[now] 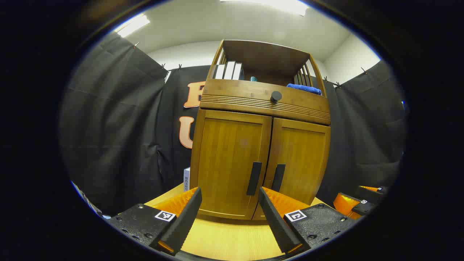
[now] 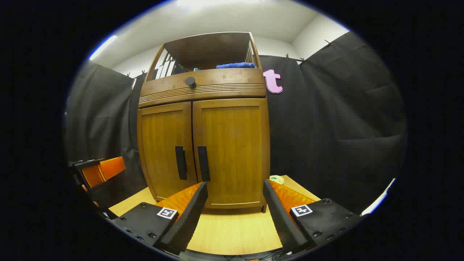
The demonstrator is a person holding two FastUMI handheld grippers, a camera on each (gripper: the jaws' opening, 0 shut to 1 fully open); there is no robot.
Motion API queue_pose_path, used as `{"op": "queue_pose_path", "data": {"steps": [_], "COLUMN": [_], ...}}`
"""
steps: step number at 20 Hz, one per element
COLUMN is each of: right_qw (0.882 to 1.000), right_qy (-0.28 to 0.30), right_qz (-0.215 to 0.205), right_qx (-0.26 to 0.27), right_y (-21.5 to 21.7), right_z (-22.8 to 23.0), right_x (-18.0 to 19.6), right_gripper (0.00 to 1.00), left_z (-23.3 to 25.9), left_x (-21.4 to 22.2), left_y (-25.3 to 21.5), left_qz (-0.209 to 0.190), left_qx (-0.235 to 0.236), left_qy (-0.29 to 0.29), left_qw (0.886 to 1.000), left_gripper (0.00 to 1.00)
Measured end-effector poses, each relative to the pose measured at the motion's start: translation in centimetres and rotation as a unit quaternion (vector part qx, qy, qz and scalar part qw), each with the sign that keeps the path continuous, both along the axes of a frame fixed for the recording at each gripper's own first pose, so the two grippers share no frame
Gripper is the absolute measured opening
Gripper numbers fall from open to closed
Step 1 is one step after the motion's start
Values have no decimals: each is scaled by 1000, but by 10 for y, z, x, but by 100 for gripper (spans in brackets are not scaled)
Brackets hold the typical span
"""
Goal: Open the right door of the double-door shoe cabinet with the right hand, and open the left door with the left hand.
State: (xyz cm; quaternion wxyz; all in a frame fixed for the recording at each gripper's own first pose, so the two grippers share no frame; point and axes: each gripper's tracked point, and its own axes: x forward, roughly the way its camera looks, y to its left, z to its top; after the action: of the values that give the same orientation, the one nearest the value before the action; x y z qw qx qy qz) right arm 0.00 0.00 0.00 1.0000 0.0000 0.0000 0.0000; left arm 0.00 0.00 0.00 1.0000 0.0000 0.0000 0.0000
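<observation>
Standing on a pale wood table, the cabinet is warm brown wood with two panelled doors, both closed. In the left gripper view the left door and right door meet at the middle, each carrying a black upright handle beside the seam: the left handle and right handle sit near each other. Above the doors runs a ribbed band with a round black knob, and over that an open shelf holds pale books and a blue cloth. The left gripper hangs in front of the left door, its fingers spread wide and grasping nothing, apart from the cabinet. In the right gripper view the right gripper faces the right door, fingers likewise spread and empty, short of the wood. That view also shows the other gripper's orange body off to the side, and a small pale thing on the table by the cabinet's corner.
</observation>
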Motion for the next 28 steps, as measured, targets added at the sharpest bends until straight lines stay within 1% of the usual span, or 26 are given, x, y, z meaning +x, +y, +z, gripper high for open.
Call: {"op": "queue_pose_path", "data": {"steps": [3, 4, 5, 6, 7, 8, 10, 11, 12, 13, 14, 16, 18, 19, 20, 21, 23, 24, 27, 28], "right_qw": [1000, 1000, 1000, 1000, 1000, 1000, 1000, 1000, 1000, 1000, 1000, 1000, 1000, 1000, 1000, 1000, 999, 999, 999, 999], "right_qy": [0, -2, -4, -8, -11, -13, -13, -13, -13, -13, -13, -9, -12, -14, -15, -16, -20, -23, -27, -30], "right_qz": [2, 2, 0, -3, -5, -5, -2, -2, -1, 0, -2, -5, -9, -12, -15, -17, -20, -18, -15, -16], "right_qx": [-4, -5, -7, -8, -8, -9, -14, -17, -19, -19, -18, -19, -20, -21, -21, -21, -22, -21, -22, -21], "right_y": [5, 7, 7, 7, 8, 10, 16, 17, 19, 21, 23, 25, 27, 27, 29, 31, 37, 42, 56, 61], "right_z": [-2, 0, 2, 4, 5, 6, 6, 4, 3, 3, 1, -1, 0, 1, 1, 3, 4, 5, 7, 9], "right_x": [2, 3, 4, 5, 6, 7, 10, 10, 10, 10, 9, 10, 12, 15, 17, 20, 28, 32, 50, 57], "right_gripper": [99, 94, 94, 94, 99, 99, 99, 94, 100, 100, 94, 99, 99, 94, 94, 99, 99, 94, 94, 99], "left_z": [2, 3, 5, 7, 9, 9, 10, 11, 11, 12, 12, 13, 15, 14, 15, 15, 16, 17, 20, 20], "left_x": [1, 3, 4, 6, 8, 10, 11, 12, 14, 15, 17, 19, 19, 20, 21, 20, 22, 22, 22, 21], "left_y": [1, 2, 5, 6, 8, 11, 15, 17, 18, 20, 22, 27, 30, 31, 33, 36, 44, 47, 66, 74], "left_qz": [-4, -5, -5, -6, -7, -7, -7, -9, -11, -13, -13, -15, -19, -21, -24, -25, -24, -25, -20, -18], "left_qx": [3, 4, 5, 6, 7, 7, 5, 6, 8, 10, 11, 12, 15, 15, 15, 15, 15, 15, 12, 11], "left_qy": [-1, -2, -4, -7, -9, -9, -11, -12, -13, -14, -13, -12, -13, -12, -12, -12, -13, -14, -14, -12], "left_qw": [1000, 1000, 1000, 1000, 1000, 1000, 1000, 1000, 1000, 1000, 1000, 1000, 1000, 1000, 1000, 999, 999, 999, 1000, 1000], "left_gripper": [92, 95, 95, 92, 92, 98, 98, 95, 92, 95, 95, 93, 92, 92, 92, 92, 92, 92, 92, 92]}}
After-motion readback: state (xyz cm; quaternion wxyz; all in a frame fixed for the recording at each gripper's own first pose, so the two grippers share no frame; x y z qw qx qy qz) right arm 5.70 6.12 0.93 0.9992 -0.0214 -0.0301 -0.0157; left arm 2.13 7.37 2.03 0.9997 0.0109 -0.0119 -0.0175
